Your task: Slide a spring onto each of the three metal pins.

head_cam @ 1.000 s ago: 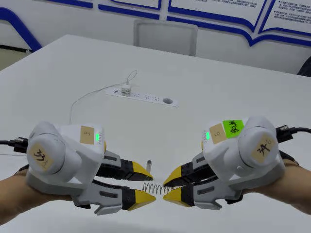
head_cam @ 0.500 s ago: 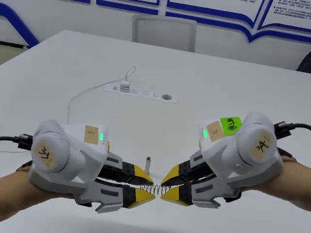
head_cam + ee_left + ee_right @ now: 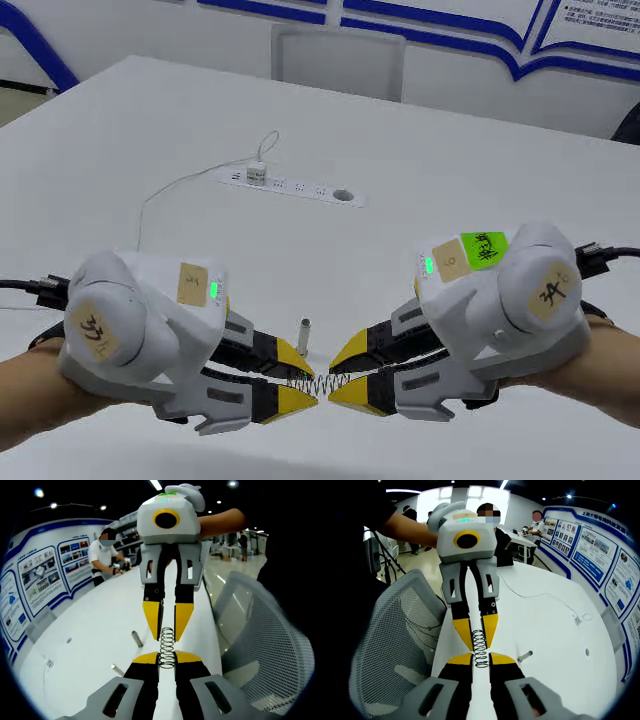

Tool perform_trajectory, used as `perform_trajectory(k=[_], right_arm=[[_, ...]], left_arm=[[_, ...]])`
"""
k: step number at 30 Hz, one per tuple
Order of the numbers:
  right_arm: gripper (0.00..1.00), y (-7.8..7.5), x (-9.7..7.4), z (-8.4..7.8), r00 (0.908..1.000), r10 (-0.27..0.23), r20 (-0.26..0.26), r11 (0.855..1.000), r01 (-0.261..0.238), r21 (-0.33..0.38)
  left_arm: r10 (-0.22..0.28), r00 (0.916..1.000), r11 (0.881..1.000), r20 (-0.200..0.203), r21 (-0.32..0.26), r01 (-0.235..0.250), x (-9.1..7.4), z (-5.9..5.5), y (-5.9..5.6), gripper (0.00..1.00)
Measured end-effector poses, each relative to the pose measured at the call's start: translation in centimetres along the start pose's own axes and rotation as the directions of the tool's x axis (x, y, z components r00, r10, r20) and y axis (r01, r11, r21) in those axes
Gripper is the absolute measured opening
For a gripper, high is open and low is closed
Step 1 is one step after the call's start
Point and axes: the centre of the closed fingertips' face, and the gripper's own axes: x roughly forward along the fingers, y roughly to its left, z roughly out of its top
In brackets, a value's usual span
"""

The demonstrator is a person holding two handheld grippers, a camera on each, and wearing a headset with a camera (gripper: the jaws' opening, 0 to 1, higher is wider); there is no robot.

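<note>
apparently no pin is done yet: left gripper (image 3: pixel 302 386) and right gripper (image 3: pixel 340 381) each pinch one end of a spring (image 3: pixel 166 647), while the nearby pin (image 3: pixel 303 335) stands bare.

Bright, even overhead light leaves only faint, soft shadows on the white matte table (image 3: pixel 420 180). The thin coiled metal spring (image 3: pixel 166 647) looks crisp. Gripper views warp at edges; round ceiling lamps (image 3: pixel 39 492) glare.
</note>
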Motion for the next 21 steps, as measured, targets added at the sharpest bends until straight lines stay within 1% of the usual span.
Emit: perform_trajectory(k=[2, 4, 6, 8, 12, 14, 21], right_arm=[[0.16, -0.05, 0.08, -0.17, 1.0000, -0.001, -0.003, 1.000, 0.001, 0.003], [0.17, -0.06, 0.16, -0.60, 0.9998, 0.002, -0.021, 1.000, -0.002, -0.007], [0.17, -0.08, 0.26, -0.94, 0.9996, 0.003, -0.028, 1.000, -0.003, -0.006], [0.16, -0.06, 0.29, -1.01, 0.9997, 0.004, -0.022, 1.000, -0.004, 0.010], [0.15, -0.02, 0.23, -0.61, 0.9999, 0.008, 0.012, 0.999, -0.008, 0.041], [0.12, 0.18, 0.23, -0.58, 0.9998, 0.018, 0.012, 0.999, -0.018, 0.045], [0.12, 0.32, 0.19, -0.45, 0.9997, 0.021, 0.015, 0.998, -0.022, 0.053]], left_arm=[[-0.002, 1.0000, 1.000, -0.003, 0.000, 0.002, 0.00, -0.08, -0.07, 0.11], [-0.005, 1.0000, 1.000, -0.004, 0.001, 0.005, -0.04, -0.10, -0.13, 0.11], [-0.003, 1.0000, 1.000, -0.002, 0.001, 0.003, -0.15, -0.08, -0.12, 0.11], [-0.003, 1.0000, 1.000, 0.000, -0.003, 0.003, -0.26, -0.01, -0.09, 0.11], [-0.006, 0.9999, 1.000, 0.015, -0.009, 0.006, -0.37, 0.38, -0.13, 0.11], [-0.003, 0.9999, 1.000, 0.014, -0.005, 0.003, -0.37, 0.38, -0.05, 0.11], [-0.007, 0.9999, 1.000, 0.015, -0.006, 0.007, -0.39, 0.29, -0.17, 0.11]])
